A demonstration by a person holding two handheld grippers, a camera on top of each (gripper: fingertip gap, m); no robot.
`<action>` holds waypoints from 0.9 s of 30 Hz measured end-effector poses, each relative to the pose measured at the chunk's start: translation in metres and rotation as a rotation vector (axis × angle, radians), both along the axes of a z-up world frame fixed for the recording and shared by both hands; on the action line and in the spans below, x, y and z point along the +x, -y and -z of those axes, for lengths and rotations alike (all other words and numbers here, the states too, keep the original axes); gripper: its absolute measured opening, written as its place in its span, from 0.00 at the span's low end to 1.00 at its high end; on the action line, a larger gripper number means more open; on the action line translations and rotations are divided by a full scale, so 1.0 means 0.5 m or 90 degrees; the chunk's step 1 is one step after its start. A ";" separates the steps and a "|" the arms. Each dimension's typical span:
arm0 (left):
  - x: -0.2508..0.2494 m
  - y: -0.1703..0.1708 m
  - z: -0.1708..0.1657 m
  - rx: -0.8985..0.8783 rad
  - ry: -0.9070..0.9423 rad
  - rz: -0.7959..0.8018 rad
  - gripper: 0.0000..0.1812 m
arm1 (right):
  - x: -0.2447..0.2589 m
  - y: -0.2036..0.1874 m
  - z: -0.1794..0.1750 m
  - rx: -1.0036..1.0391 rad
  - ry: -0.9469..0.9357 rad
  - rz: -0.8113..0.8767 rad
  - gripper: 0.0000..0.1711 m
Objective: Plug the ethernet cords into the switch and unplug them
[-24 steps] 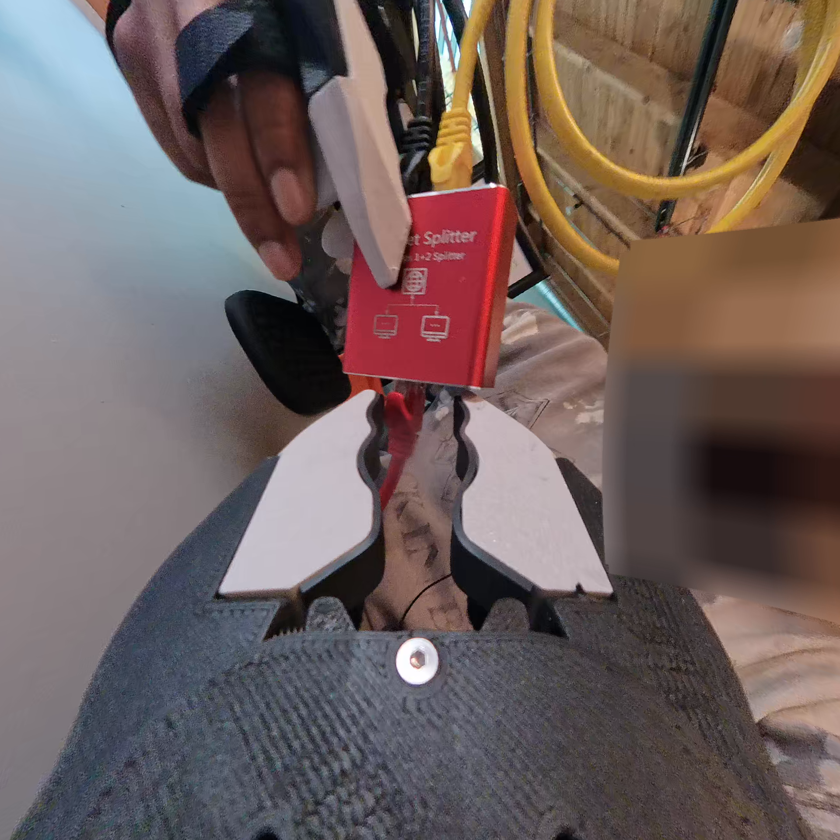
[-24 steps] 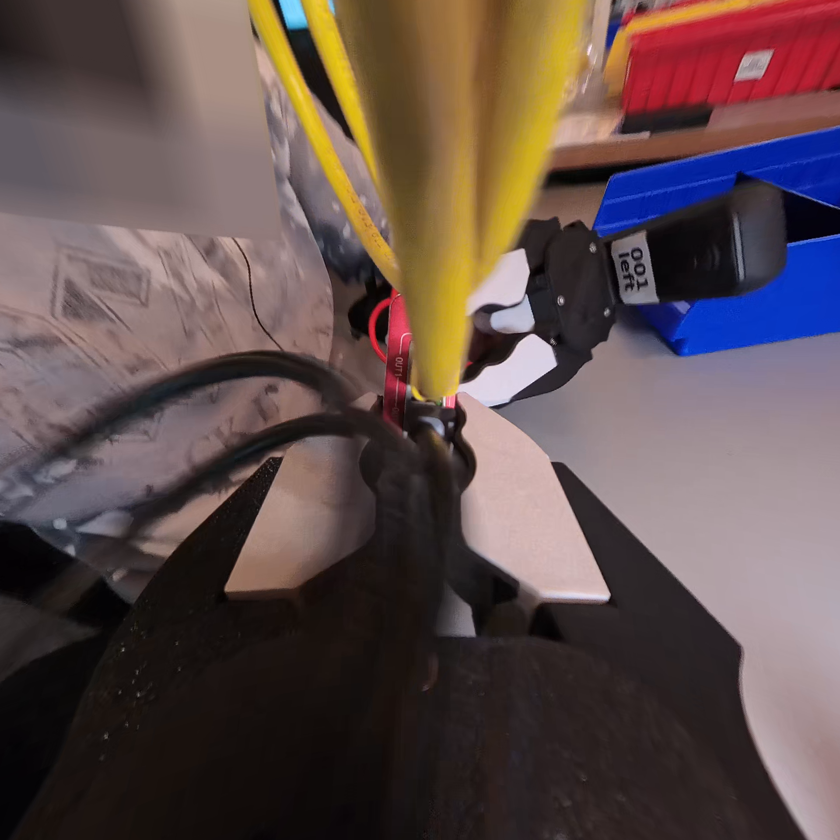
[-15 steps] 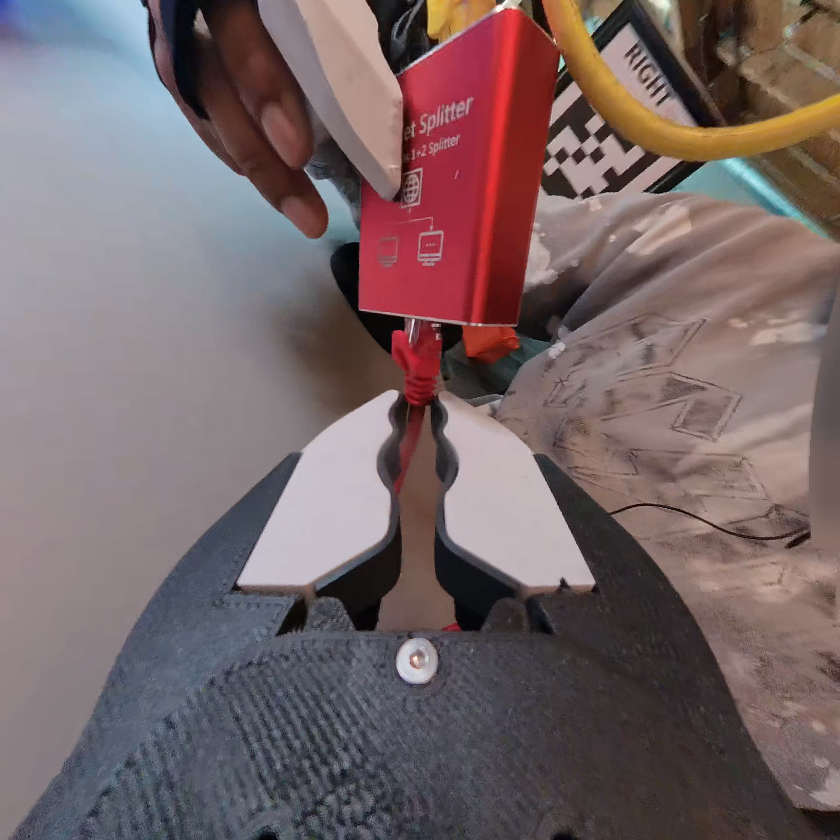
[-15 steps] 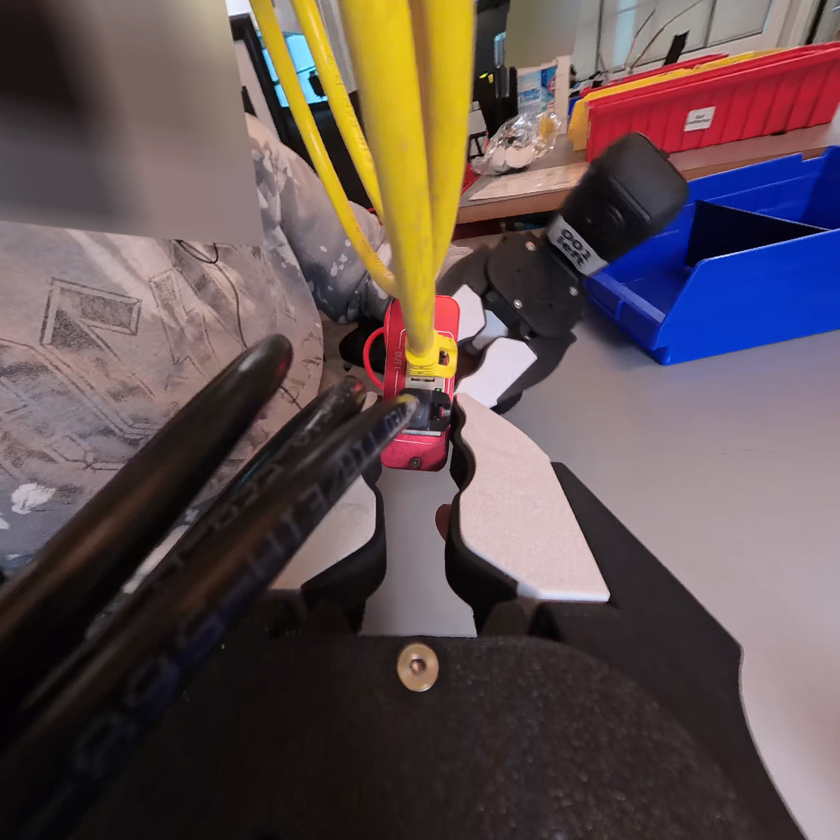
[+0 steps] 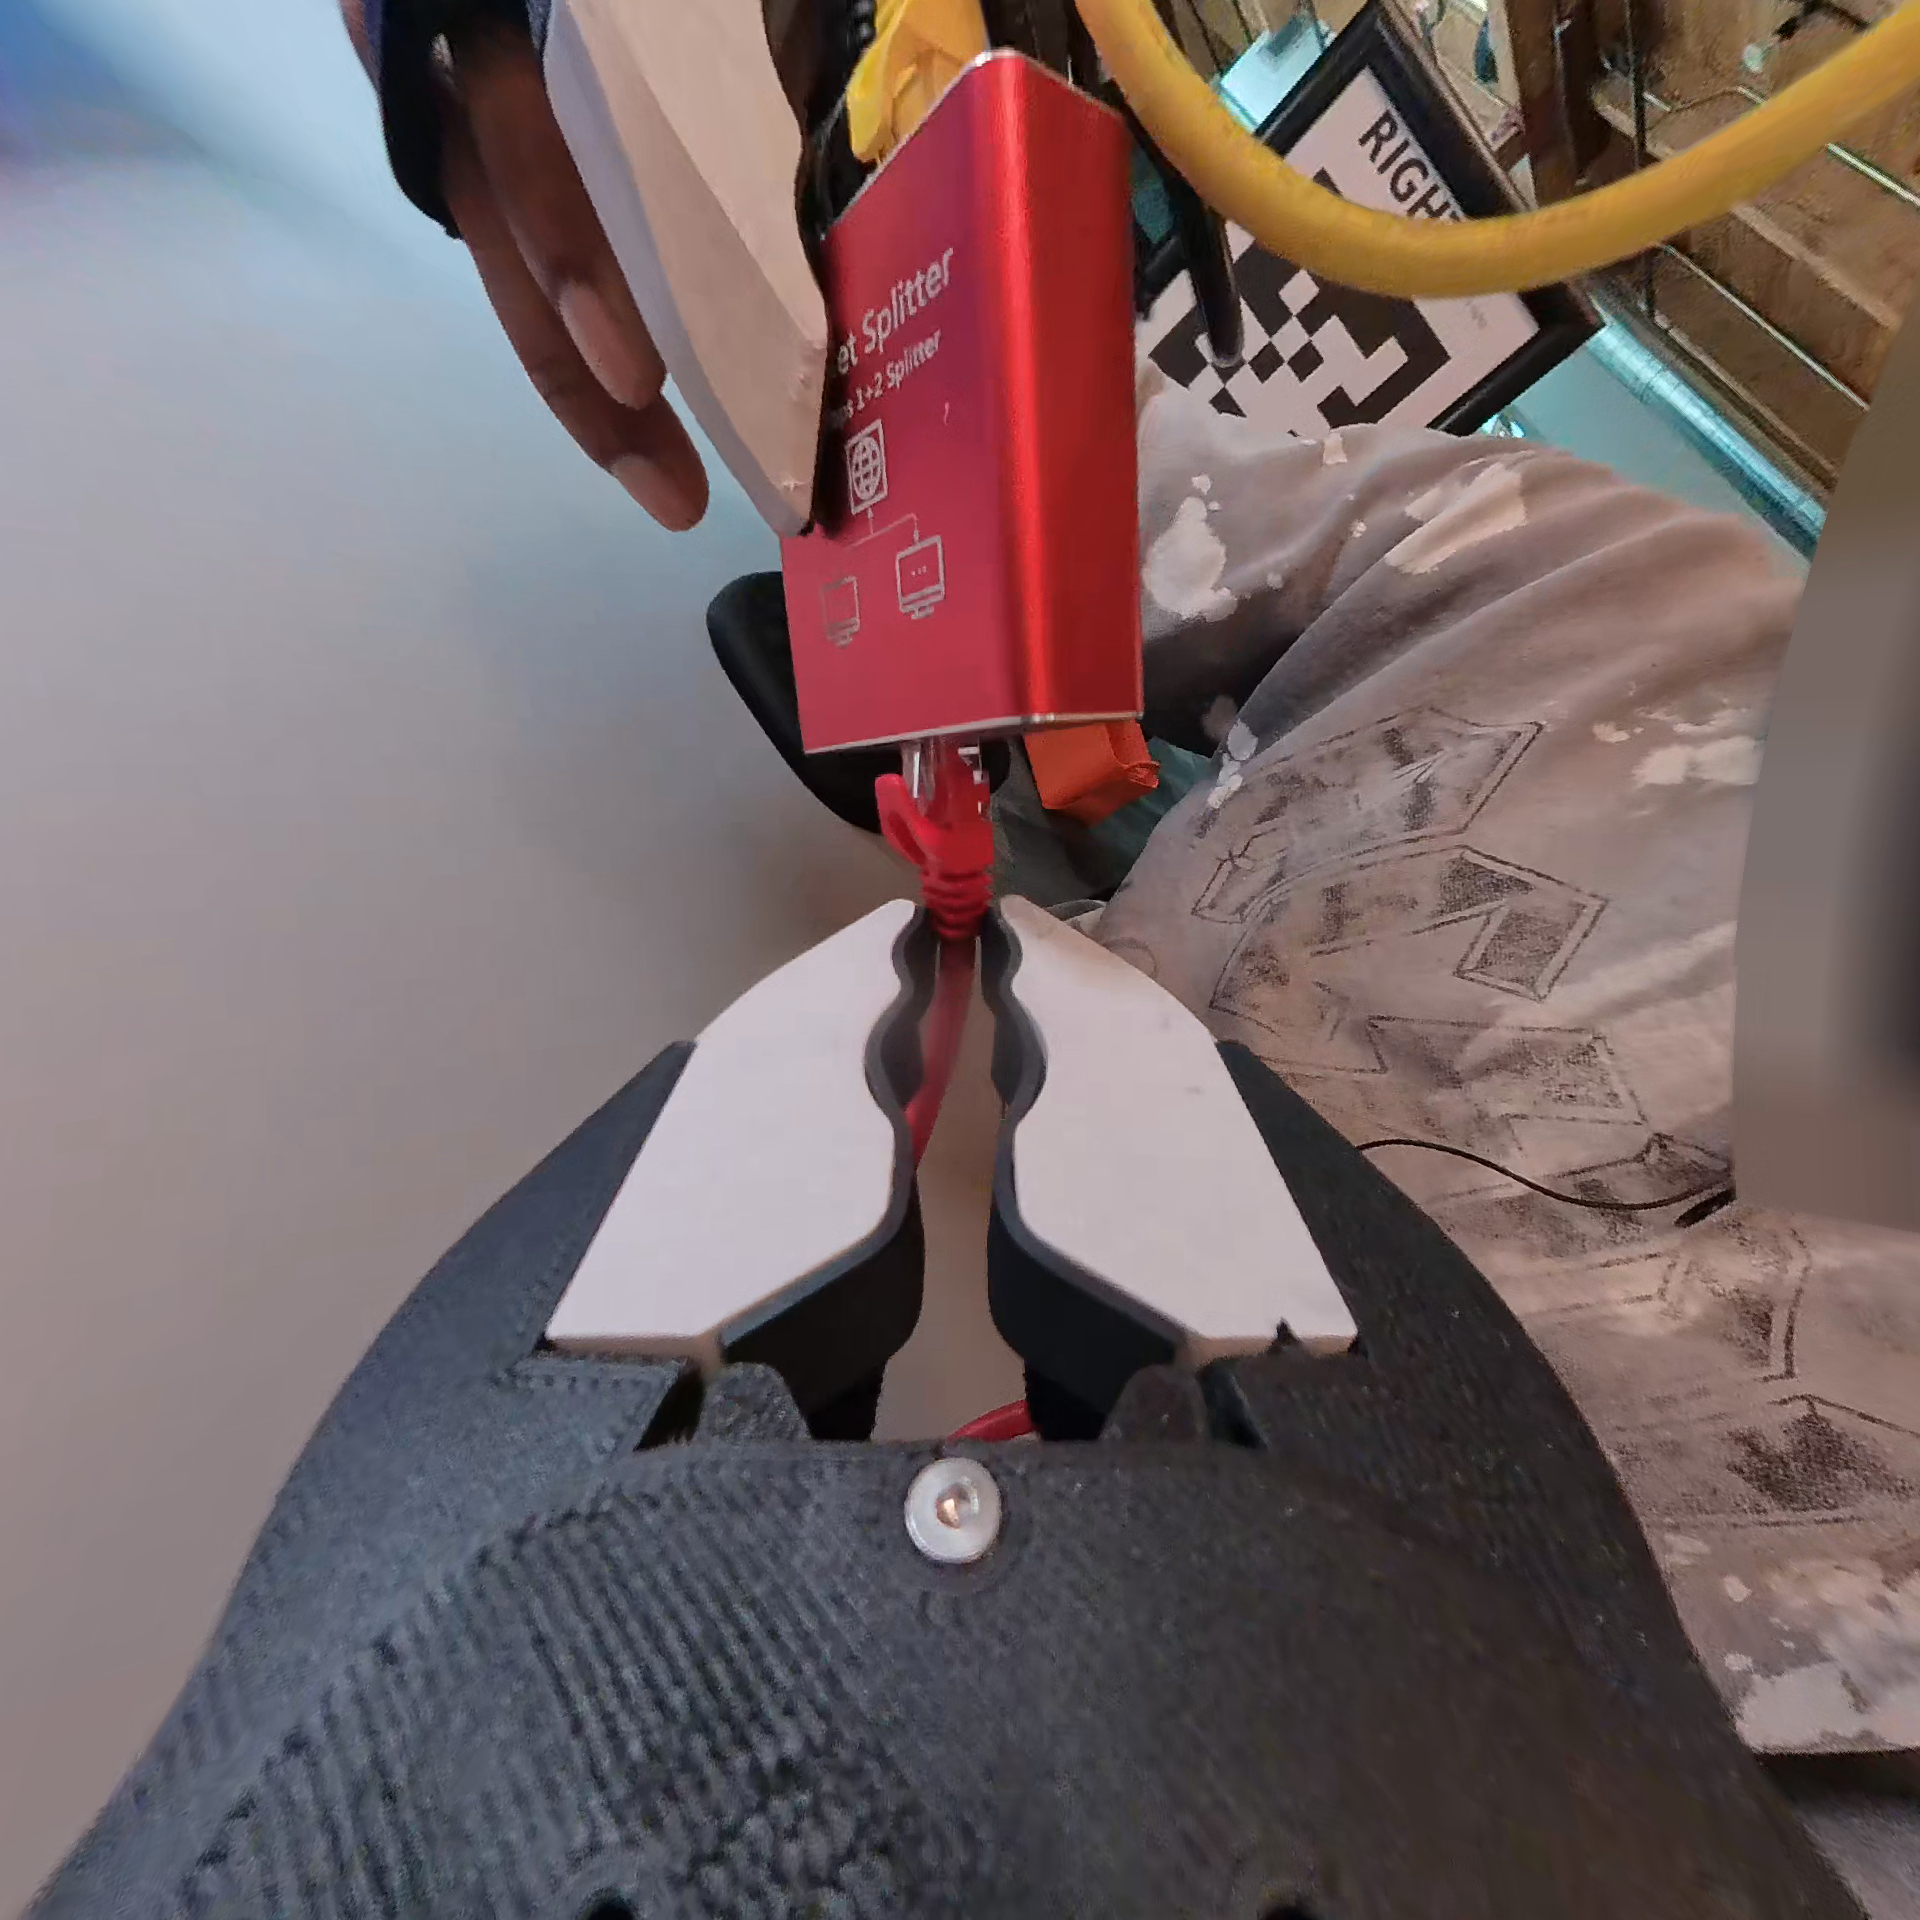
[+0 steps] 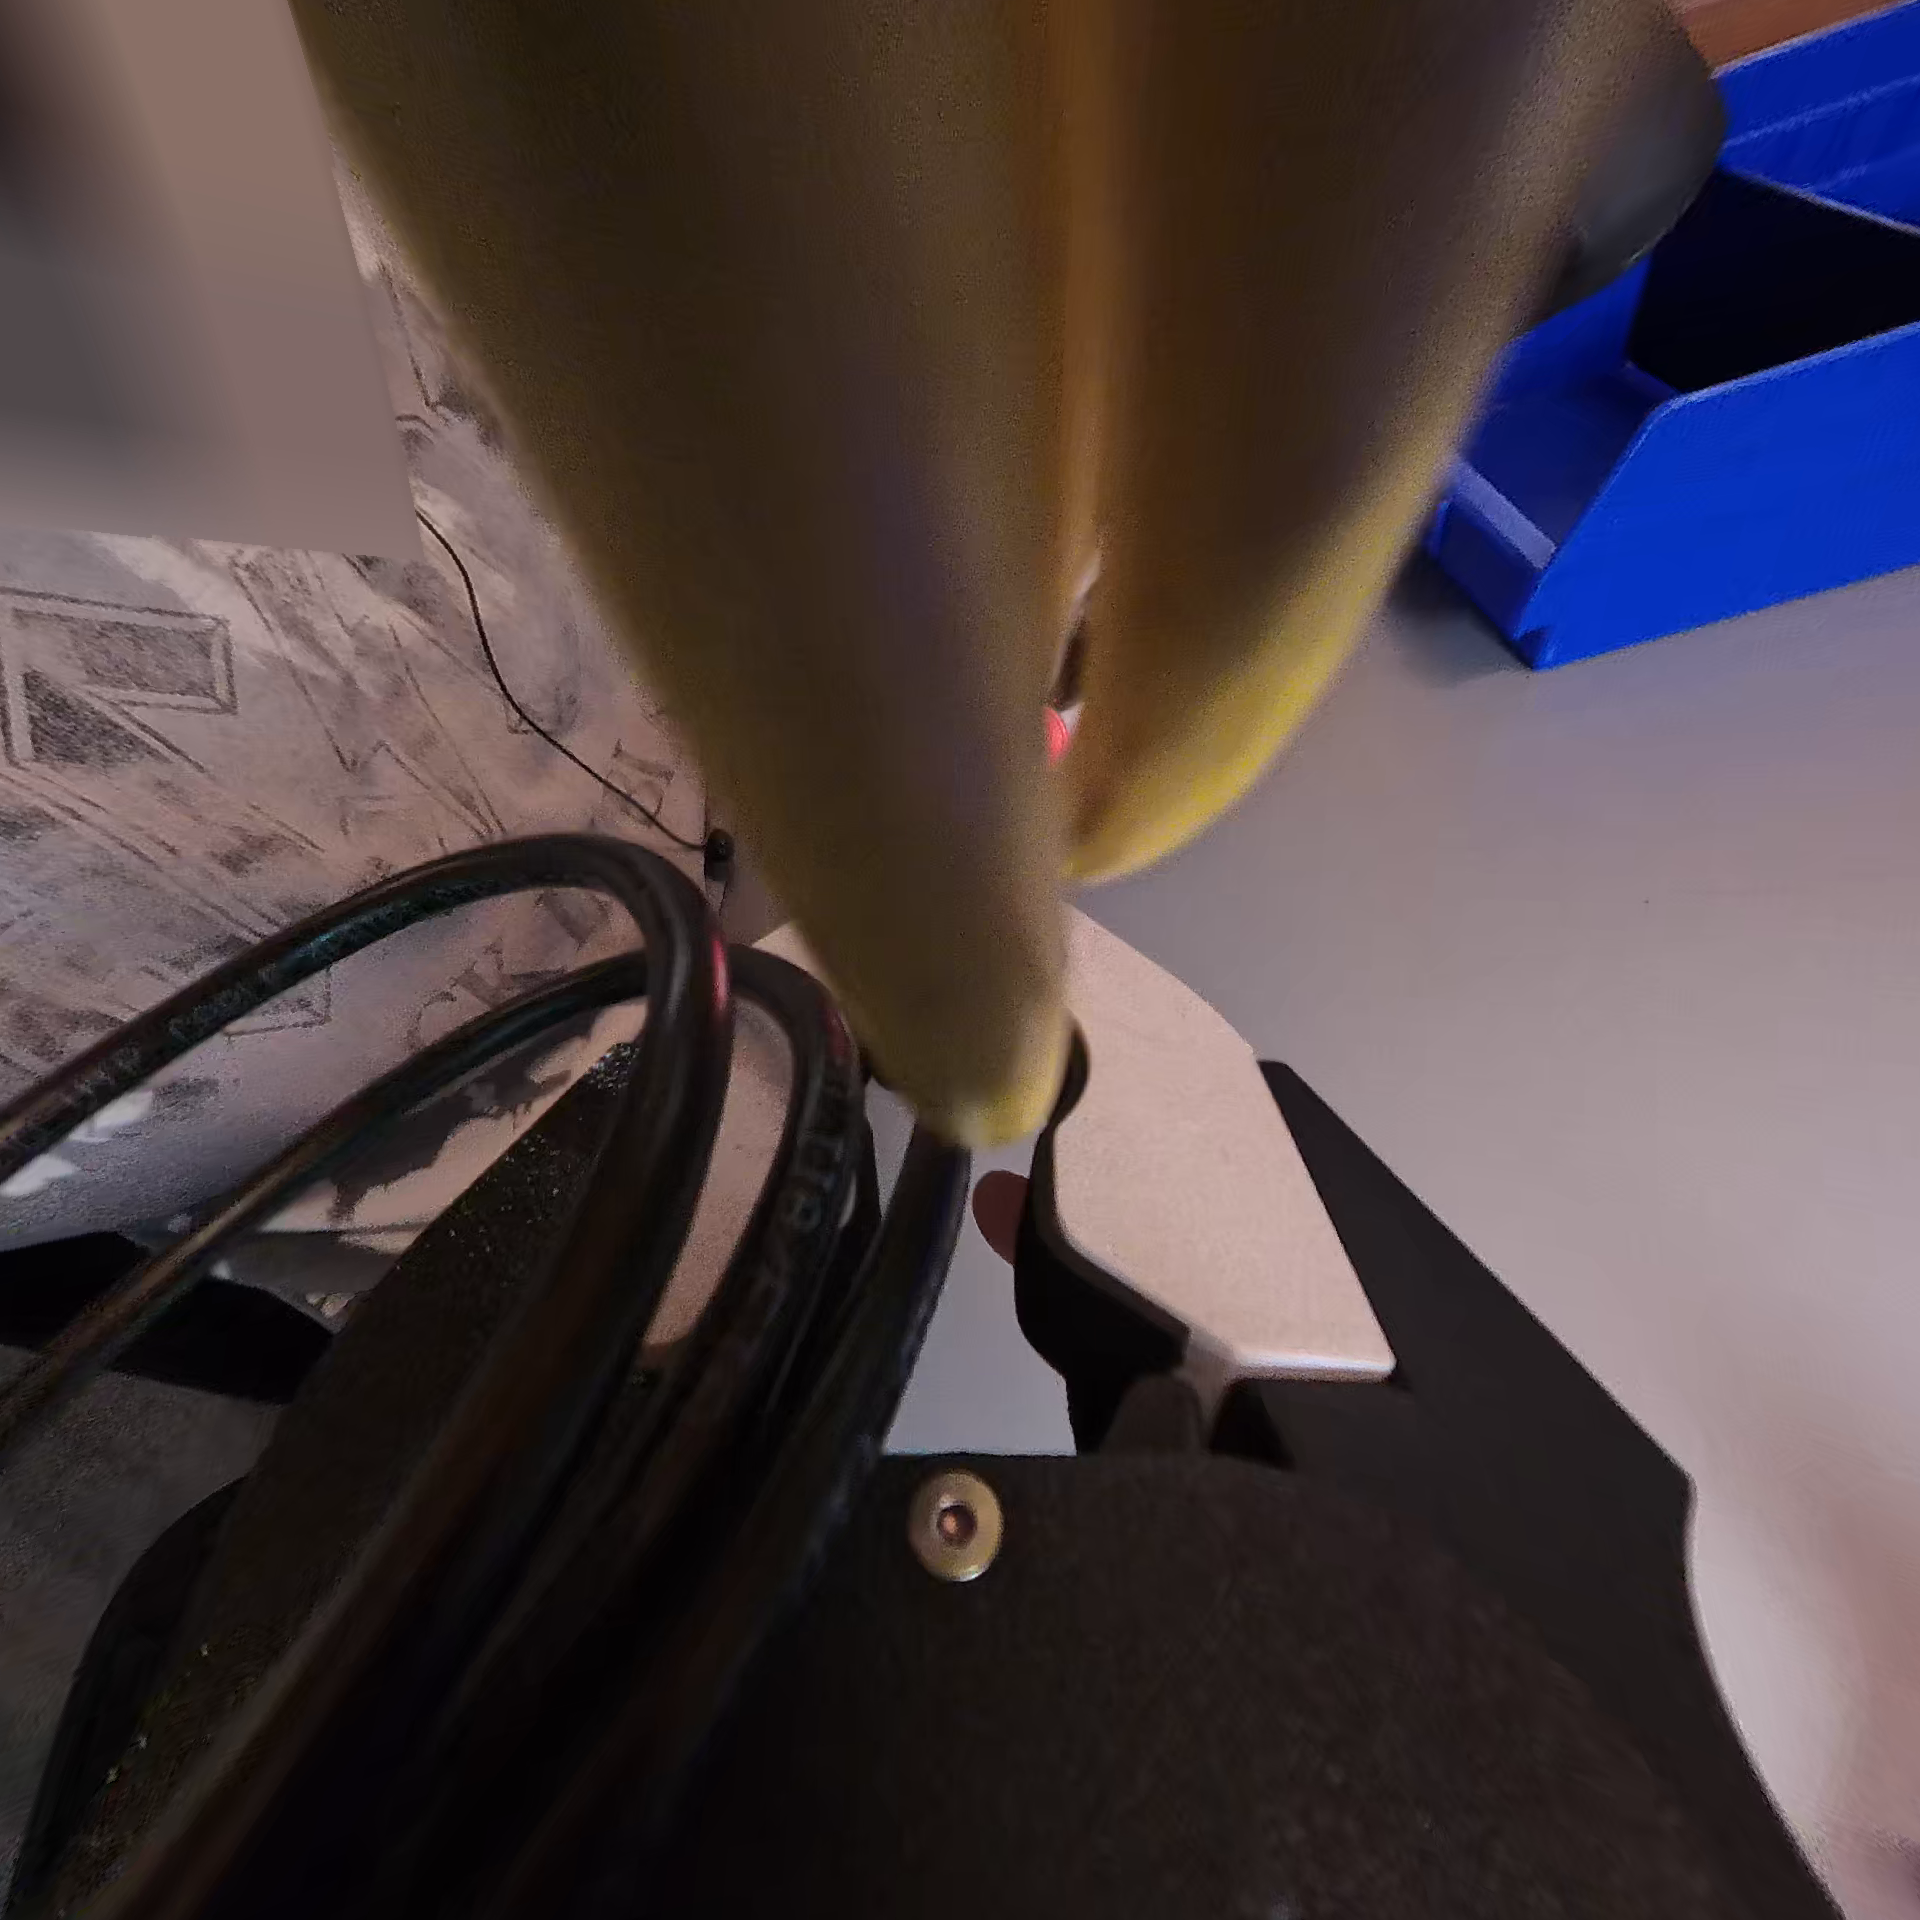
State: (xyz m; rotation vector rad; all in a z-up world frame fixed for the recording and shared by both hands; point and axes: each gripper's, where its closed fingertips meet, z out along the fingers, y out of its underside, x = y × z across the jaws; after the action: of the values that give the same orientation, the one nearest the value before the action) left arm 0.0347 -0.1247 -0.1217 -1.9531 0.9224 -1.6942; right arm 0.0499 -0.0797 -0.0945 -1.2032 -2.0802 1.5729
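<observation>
Grey table [image 6: 1558, 935], blue bin [image 6: 1714, 499].

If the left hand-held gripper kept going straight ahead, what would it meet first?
Probably the red switch: the left hand-held gripper, pinching the red cord, points at its underside, where that cord's plug enters.

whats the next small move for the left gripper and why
Probably a short straight pull toward the camera. The left gripper is shut on the red cord just behind its plug, which looks partly out of the red switch that the right gripper's white finger presses against.
</observation>
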 end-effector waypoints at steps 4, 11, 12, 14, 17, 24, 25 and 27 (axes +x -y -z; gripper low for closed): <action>0.003 0.005 -0.004 0.006 -0.003 0.013 0.04 | 0.003 0.007 0.002 -0.003 0.032 -0.017 0.15; 0.004 0.007 -0.016 0.028 0.000 0.017 0.04 | 0.003 0.011 -0.017 0.009 0.035 -0.025 0.15; 0.004 0.010 -0.015 0.041 -0.005 0.020 0.05 | 0.001 0.014 -0.020 0.010 0.026 -0.028 0.15; 0.002 0.004 -0.018 0.062 0.003 -0.001 0.05 | -0.006 0.011 -0.035 0.010 -0.011 -0.014 0.15; -0.013 -0.015 -0.028 0.088 0.013 -0.045 0.05 | -0.018 0.001 -0.053 0.018 -0.072 0.023 0.15; -0.030 -0.044 -0.040 0.135 0.012 -0.116 0.06 | -0.033 -0.022 -0.071 -0.052 -0.148 0.096 0.15; -0.034 -0.051 -0.041 0.144 0.010 -0.129 0.07 | -0.037 -0.029 -0.075 -0.064 -0.158 0.117 0.15; -0.044 -0.063 -0.047 0.163 0.013 -0.157 0.09 | -0.041 -0.042 -0.083 -0.093 -0.174 0.157 0.15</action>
State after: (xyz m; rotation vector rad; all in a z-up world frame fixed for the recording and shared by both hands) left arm 0.0127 -0.0930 -0.0983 -1.7929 0.8090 -1.3833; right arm 0.0295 -0.0585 -0.0531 -1.1639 -1.6077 1.6864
